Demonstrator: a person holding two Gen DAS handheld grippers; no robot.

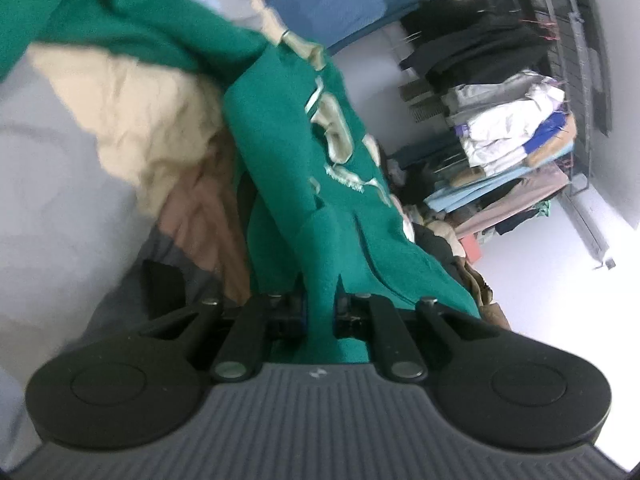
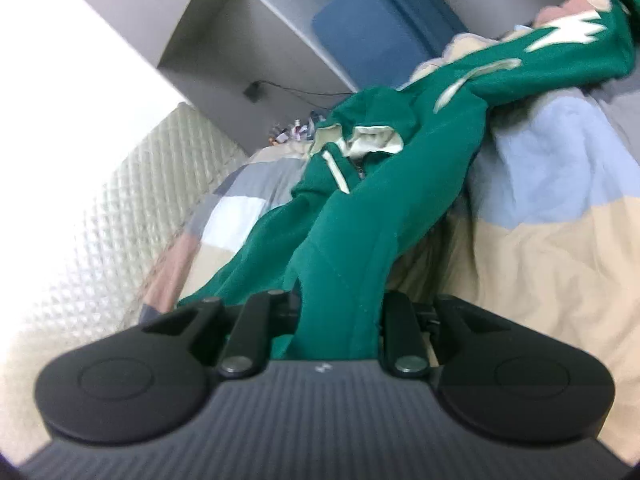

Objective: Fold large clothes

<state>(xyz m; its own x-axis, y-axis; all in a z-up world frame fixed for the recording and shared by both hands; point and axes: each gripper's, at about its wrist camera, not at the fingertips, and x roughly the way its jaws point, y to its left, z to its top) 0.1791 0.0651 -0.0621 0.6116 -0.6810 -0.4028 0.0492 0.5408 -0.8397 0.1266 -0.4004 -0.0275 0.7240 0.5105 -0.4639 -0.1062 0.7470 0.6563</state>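
Note:
A green sweatshirt (image 1: 320, 200) with cream lettering is held up off a patchwork bedspread (image 1: 132, 120). My left gripper (image 1: 320, 308) is shut on a bunched edge of it, and the cloth runs up and away from the jaws. In the right wrist view my right gripper (image 2: 336, 312) is shut on another part of the green sweatshirt (image 2: 380, 208), which stretches up to the right over the bedspread (image 2: 540, 240). Its cream-lined hood (image 2: 372, 140) hangs in the middle. The fingertips of both grippers are hidden by cloth.
A rack with stacked folded clothes (image 1: 512, 148) stands at the right in the left wrist view. A blue cushion (image 2: 360, 36) and blue curtain lie behind the bed. A quilted white headboard (image 2: 120, 216) is at the left in the right wrist view.

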